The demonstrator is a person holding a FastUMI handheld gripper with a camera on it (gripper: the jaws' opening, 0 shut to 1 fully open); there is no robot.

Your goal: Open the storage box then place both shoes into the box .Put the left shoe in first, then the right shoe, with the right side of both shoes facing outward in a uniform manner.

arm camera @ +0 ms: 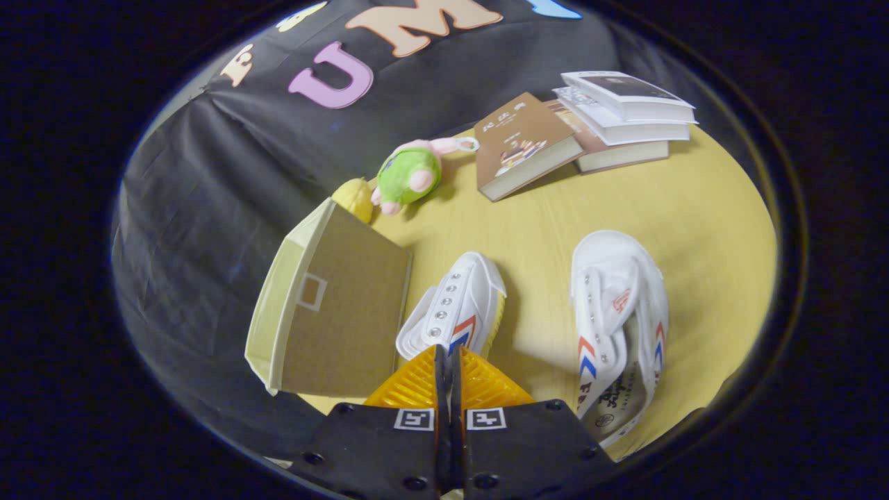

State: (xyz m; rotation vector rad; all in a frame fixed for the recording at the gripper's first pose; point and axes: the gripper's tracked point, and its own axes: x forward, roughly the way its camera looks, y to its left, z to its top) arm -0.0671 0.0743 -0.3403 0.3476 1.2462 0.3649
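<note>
While it hovers tilted above the shoe (455,309), the gripper (449,355) is closed, holding nothing.

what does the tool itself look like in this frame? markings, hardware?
The tool has two wedge-shaped fingers with ribbed, grid-textured faces, pressed together along a thin central seam. Behind them sit two flat black plates, each carrying a small square black-and-white fiducial tag and several round screw heads. No cables visible.

The gripper (448,361) hides the near shoe's (455,305) heel; the box's (333,305) inside is hidden.
</note>
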